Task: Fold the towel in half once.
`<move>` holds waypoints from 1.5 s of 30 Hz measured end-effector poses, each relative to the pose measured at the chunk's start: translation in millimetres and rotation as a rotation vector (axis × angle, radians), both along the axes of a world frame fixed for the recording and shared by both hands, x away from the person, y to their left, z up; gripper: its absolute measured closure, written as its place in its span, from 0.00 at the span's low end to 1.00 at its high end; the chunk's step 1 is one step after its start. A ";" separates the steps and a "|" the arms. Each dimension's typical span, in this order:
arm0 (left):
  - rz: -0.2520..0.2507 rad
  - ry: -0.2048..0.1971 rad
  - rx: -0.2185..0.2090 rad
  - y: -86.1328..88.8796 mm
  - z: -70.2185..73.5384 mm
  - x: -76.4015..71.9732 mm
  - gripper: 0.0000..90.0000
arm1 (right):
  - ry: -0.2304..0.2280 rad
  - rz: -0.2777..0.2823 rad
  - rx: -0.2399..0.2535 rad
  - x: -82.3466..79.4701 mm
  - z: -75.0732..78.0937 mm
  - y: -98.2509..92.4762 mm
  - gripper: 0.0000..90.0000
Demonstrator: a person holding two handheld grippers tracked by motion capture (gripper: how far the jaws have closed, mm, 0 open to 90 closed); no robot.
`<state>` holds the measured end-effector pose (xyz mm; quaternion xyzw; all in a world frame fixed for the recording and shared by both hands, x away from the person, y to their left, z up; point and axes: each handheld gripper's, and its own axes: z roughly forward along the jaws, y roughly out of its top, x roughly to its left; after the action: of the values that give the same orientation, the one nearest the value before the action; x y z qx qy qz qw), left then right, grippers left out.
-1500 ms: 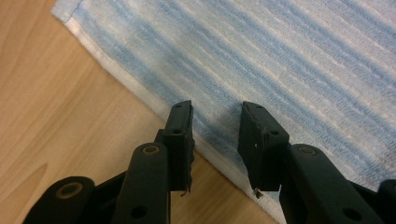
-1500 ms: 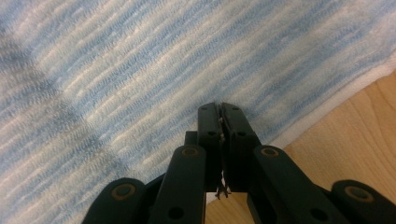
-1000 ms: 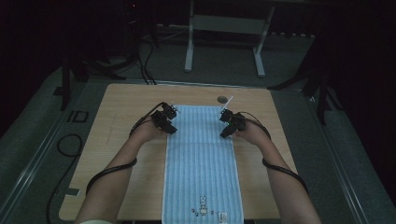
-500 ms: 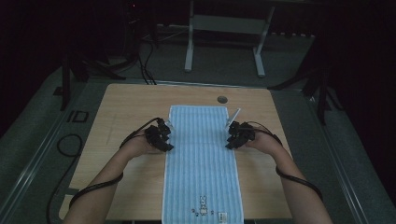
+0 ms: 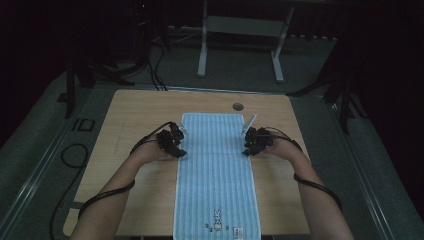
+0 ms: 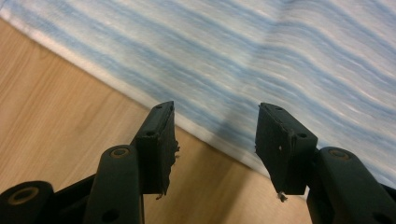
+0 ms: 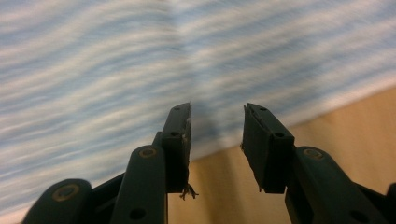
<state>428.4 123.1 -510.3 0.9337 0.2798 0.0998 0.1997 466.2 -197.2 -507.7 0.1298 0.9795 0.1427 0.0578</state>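
Observation:
A light blue striped towel [image 5: 215, 175] lies flat and lengthwise on the wooden table [image 5: 135, 115]. My left gripper [image 5: 175, 146] rests at its left long edge and my right gripper [image 5: 250, 145] at its right long edge, both near the far end. In the left gripper view the left gripper [image 6: 215, 112] stands open, and the towel [image 6: 233, 56] has its white hem just beyond the tips. The right gripper [image 7: 217, 109] is open too, over the hem of the towel [image 7: 116, 70]. Both pairs of jaws have just been opening, with nothing pinched between them.
A round cable hole [image 5: 238, 106] sits in the table just beyond the towel's far end. A small rabbit print [image 5: 216, 220] marks the towel's near end. Bare wood [image 6: 56, 107] flanks the towel on both sides. A metal frame [image 5: 240, 25] stands on the floor behind the table.
Both hands have come back from the towel's far corners, a little toward the near side along its long edges. The towel lies flat as before.

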 end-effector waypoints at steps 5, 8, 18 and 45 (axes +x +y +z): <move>0.040 -0.011 0.010 -2.5 -1.7 15.6 0.54 | 0.001 -0.044 -0.010 15.3 -1.3 1.6 0.69; 0.042 -0.022 0.031 -5.2 -0.6 26.2 0.53 | 0.013 -0.049 -0.029 23.1 -1.8 4.5 0.69; 0.071 0.000 0.037 -20.1 -14.1 49.2 0.48 | 0.028 -0.137 -0.007 49.7 -7.3 11.8 0.64; -0.011 0.016 -0.043 -12.8 12.7 25.6 0.98 | 0.031 -0.166 0.045 22.9 13.9 1.7 0.96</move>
<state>454.1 110.3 -497.5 0.9316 0.2781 0.0853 0.2181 489.1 -195.4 -493.8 0.2142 0.9627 0.1572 0.0516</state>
